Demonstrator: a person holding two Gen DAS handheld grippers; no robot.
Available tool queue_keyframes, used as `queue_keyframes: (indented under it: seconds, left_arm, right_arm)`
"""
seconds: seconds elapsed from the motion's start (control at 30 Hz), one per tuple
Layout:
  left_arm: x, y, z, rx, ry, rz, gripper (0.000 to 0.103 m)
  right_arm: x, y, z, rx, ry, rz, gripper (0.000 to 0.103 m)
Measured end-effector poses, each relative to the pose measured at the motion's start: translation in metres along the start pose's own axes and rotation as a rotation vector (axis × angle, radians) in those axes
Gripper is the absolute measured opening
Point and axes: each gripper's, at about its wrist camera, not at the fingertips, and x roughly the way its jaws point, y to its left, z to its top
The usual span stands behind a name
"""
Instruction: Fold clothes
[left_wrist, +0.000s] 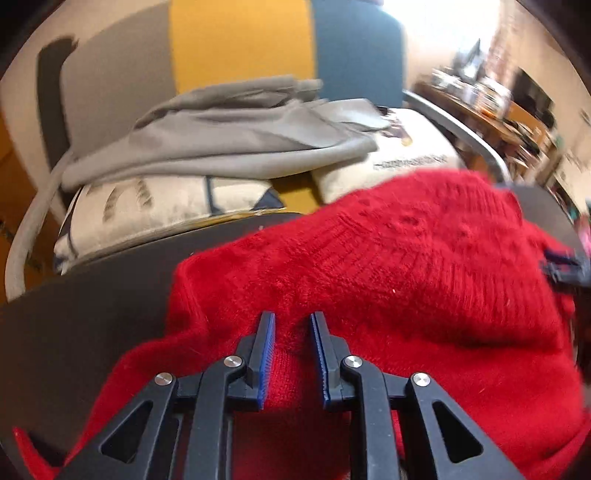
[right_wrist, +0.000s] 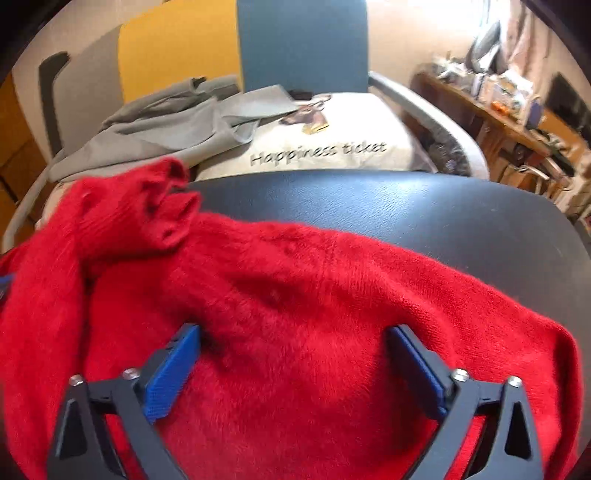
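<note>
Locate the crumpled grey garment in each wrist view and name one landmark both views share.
Left wrist: the crumpled grey garment lies upper centre-left, draped over cushions beyond the dark table.
Right wrist: it sits upper left, behind the fluffy red knitted sweater.
Shared landmark: the blue chair back at top centre.

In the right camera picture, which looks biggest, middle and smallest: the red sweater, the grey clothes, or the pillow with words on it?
1. Red sweater, though it is nearest the camera, which makes it look bigger.
2. Grey clothes and pillow: these look about alike, and the clothes hide part of the pillow, so I won't rank them.
</note>
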Motion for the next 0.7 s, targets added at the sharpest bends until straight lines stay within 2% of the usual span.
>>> queue_keyframes:
  seconds: [0.03,0.13,0.17,0.3,0.43,0.53,0.63,0.7]
  left_arm:
    - [-0.006,0.004,0.001,-0.018,0.007,0.014,0.026]
    - [-0.045,0.011,-0.022,-0.047,-0.034,-0.031,0.027]
    - [-0.057,0.013,-0.034,-0.064,-0.041,-0.064,0.028]
    - [-0.1,0.001,-0.11,-0.145,-0.005,-0.293,0.029]
    - [-0.108,-0.039,-0.163,-0.261,0.107,-0.614,0.033]
    - [-0.106,-0.078,-0.195,-0.347,0.197,-0.84,0.039]
    - [-0.097,-0.108,-0.198,-0.411,0.235,-0.911,0.045]
    - [-0.09,-0.112,-0.194,-0.455,0.237,-0.888,0.052]
  right_arm:
    - [-0.01,0.0,-0.003,-0.003,0.015,0.041,0.079]
    - [-0.057,-0.001,-0.031,0.02,0.008,0.199,0.078]
    - [-0.077,-0.001,-0.046,0.037,0.004,0.26,0.078]
    - [-0.148,0.002,-0.125,0.13,0.01,0.466,0.078]
    - [-0.185,0.005,-0.206,0.256,-0.004,0.53,0.078]
    - [-0.193,0.009,-0.249,0.355,-0.041,0.553,0.078]
    - [-0.2,0.013,-0.278,0.432,-0.073,0.587,0.079]
    - [-0.204,0.016,-0.288,0.447,-0.082,0.596,0.079]
